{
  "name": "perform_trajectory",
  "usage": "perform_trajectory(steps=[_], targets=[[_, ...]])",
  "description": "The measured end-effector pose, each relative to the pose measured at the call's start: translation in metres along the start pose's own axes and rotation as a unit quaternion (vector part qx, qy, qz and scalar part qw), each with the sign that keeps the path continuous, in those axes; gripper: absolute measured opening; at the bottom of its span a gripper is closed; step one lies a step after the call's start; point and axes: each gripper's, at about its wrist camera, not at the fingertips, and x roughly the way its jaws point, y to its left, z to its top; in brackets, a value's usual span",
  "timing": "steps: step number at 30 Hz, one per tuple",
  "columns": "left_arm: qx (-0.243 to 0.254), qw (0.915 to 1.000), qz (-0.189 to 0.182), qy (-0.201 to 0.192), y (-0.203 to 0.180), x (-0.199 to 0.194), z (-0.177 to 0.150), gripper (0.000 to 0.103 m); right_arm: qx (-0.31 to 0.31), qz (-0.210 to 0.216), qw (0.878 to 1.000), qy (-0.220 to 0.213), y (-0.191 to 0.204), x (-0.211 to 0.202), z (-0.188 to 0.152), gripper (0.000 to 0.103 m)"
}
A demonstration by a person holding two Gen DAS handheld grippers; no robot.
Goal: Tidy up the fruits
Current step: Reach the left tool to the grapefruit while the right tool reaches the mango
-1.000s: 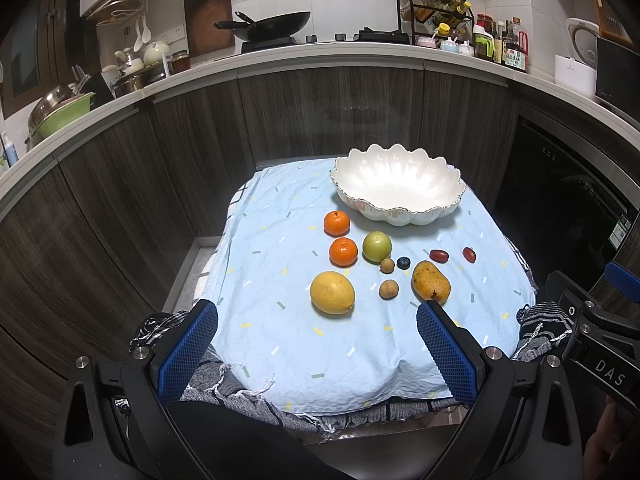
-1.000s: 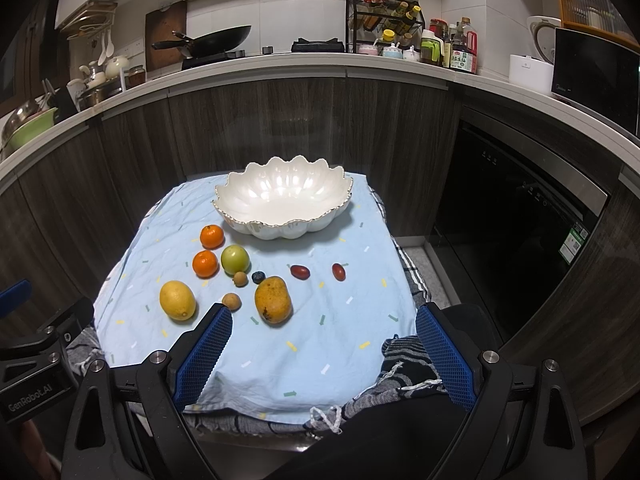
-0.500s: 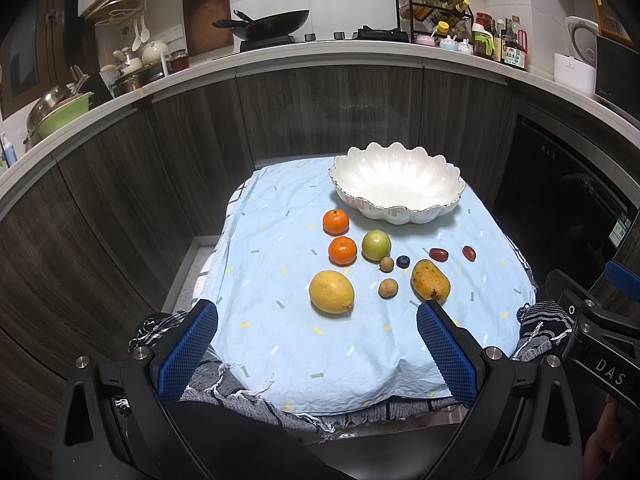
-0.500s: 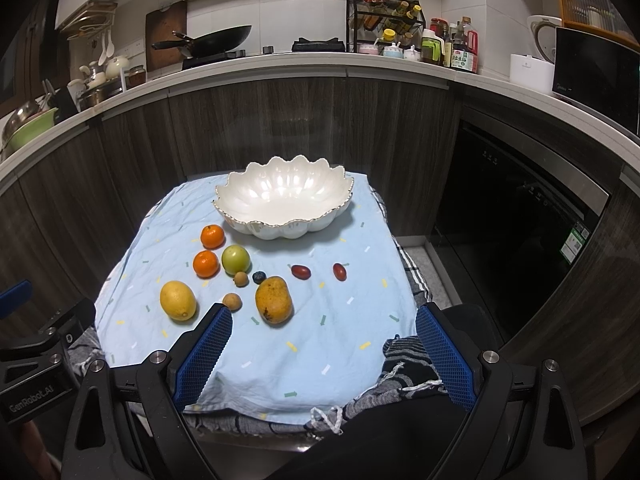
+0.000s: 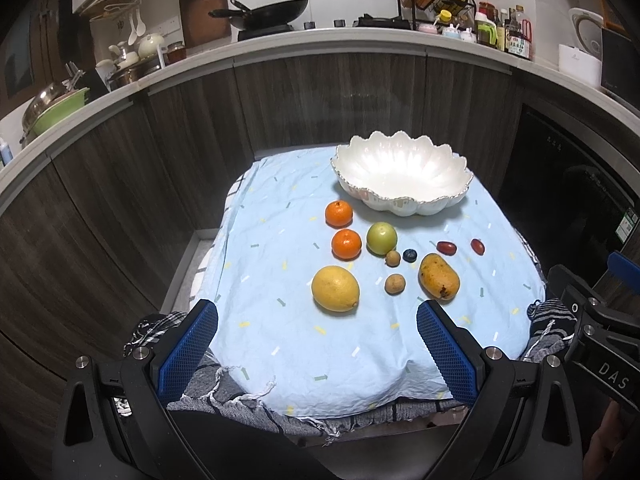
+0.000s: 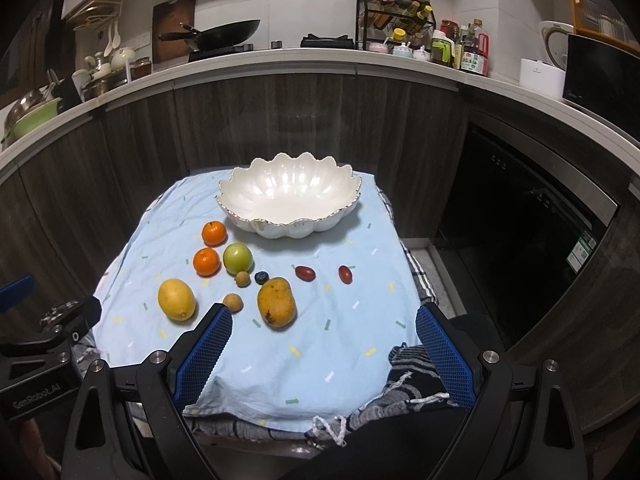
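A white scalloped bowl [image 5: 402, 184] [image 6: 289, 200] stands empty at the back of a light blue cloth [image 5: 280, 320]. In front of it lie two oranges [image 5: 339, 213] [image 5: 346, 244], a green apple [image 5: 381, 238], a lemon [image 5: 335, 294] [image 6: 176, 299], a mango [image 5: 438, 282] [image 6: 277, 301], two small brown fruits [image 5: 395, 283], a blueberry [image 5: 409, 255] and two red dates [image 5: 446, 247]. My left gripper [image 5: 318, 332] and right gripper [image 6: 324, 332] hover open over the cloth's near edge, holding nothing.
Dark wood cabinets [image 5: 120, 168] surround the small table on three sides. A counter above carries a wok [image 5: 272, 10], a spice rack [image 6: 394, 20] and bottles. A striped towel [image 6: 412, 376] hangs under the cloth's front edge.
The views have shifted only slightly. No fruit has moved and both grippers stay open.
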Motion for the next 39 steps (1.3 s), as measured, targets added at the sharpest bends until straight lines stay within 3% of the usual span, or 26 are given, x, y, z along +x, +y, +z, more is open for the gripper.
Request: perform_trajectory(steps=[14, 28, 39], targets=[[0.011, 0.9997, 0.018, 0.016, 0.003, 0.025, 0.013, 0.101, -0.029, 0.015, 0.999, 0.007, 0.018, 0.035, 0.007, 0.094], [0.025, 0.9967, 0.012, 0.077, -0.002, 0.090, 0.023, 0.101, -0.040, 0.034, 0.996, 0.067, 0.027, 0.099, 0.014, 0.094], [0.031, 0.9942, 0.009, 0.103, -0.002, 0.133, 0.023, 0.101, -0.061, 0.047, 0.992, 0.097, 0.040, 0.139, 0.012, 0.094]])
